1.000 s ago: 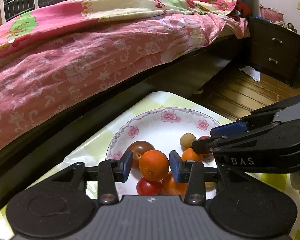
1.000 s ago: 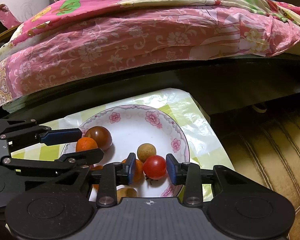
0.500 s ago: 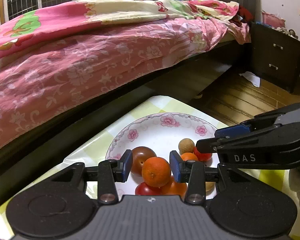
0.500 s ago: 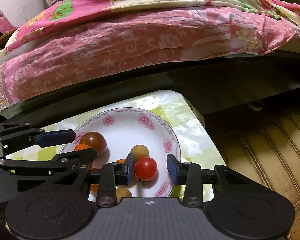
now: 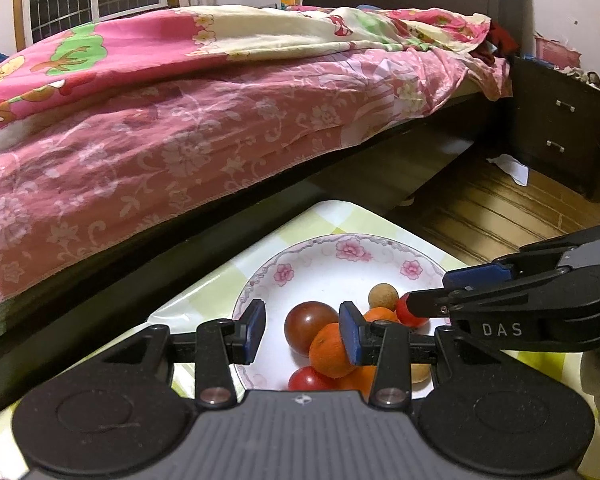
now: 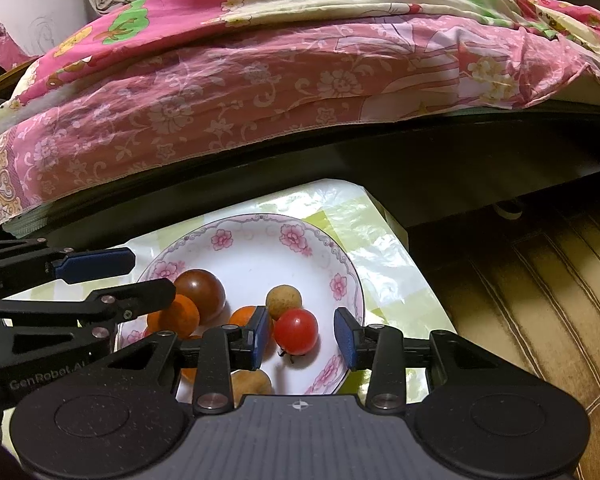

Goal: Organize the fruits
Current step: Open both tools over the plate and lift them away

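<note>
A white floral plate (image 5: 332, 268) (image 6: 260, 256) holds several fruits. My left gripper (image 5: 302, 334) is open above it; an orange (image 5: 330, 350) lies below its right pad, next to a dark tomato (image 5: 306, 326). A red cherry tomato (image 5: 308, 378) and a tan longan (image 5: 383, 295) lie nearby. My right gripper (image 6: 303, 338) is open over the plate, with a red cherry tomato (image 6: 296, 330) lying between its pads, apart from them. In the right wrist view the orange (image 6: 178, 316), the dark tomato (image 6: 202, 292) and a longan (image 6: 283, 301) show too.
The plate sits on a small table with a green-checked plastic cover (image 6: 380, 248). A bed with a pink floral quilt (image 5: 180, 128) stands close behind. A dark nightstand (image 5: 560, 128) and wooden floor (image 6: 540, 280) lie to the right.
Both grippers have opened wider and pulled back and up from the plate. The orange and the red cherry tomato, earlier between the pads, now rest on the plate.
</note>
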### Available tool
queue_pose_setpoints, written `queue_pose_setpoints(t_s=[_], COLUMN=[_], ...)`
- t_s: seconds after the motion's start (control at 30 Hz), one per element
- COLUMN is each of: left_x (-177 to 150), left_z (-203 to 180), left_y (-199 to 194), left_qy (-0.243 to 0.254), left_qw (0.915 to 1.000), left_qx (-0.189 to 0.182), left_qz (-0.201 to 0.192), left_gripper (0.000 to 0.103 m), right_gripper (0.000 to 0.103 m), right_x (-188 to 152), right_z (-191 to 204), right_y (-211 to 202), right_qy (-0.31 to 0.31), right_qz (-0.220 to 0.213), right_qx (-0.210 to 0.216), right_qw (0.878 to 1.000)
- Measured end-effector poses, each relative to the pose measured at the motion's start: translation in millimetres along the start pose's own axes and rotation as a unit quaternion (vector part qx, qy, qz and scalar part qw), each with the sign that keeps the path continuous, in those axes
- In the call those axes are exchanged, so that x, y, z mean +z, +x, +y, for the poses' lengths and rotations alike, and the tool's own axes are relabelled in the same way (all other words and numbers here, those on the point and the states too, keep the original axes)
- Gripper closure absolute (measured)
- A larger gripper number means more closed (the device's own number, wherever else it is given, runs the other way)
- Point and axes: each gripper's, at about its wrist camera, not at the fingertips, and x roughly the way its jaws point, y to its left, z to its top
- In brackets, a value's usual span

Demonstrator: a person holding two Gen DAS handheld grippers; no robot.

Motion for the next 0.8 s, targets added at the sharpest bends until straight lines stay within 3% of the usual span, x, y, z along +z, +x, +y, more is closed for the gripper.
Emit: queue_pose_setpoints(t_s=[0.8], left_x=[-39.8], left_z=[-3.2], left_y=[-32.5], left_qy=[-0.033], left_qw=[0.9993], left_qx=[0.010], left_qz=[0.016], left_gripper=[0.056], right_gripper=[0.065], right_x=[-19.5], right_z=[9.8], right_y=[-23.8], right_qy=[-0.011], right_qz=[0.012], right_qx=[-0.010], right_qw=[1.000])
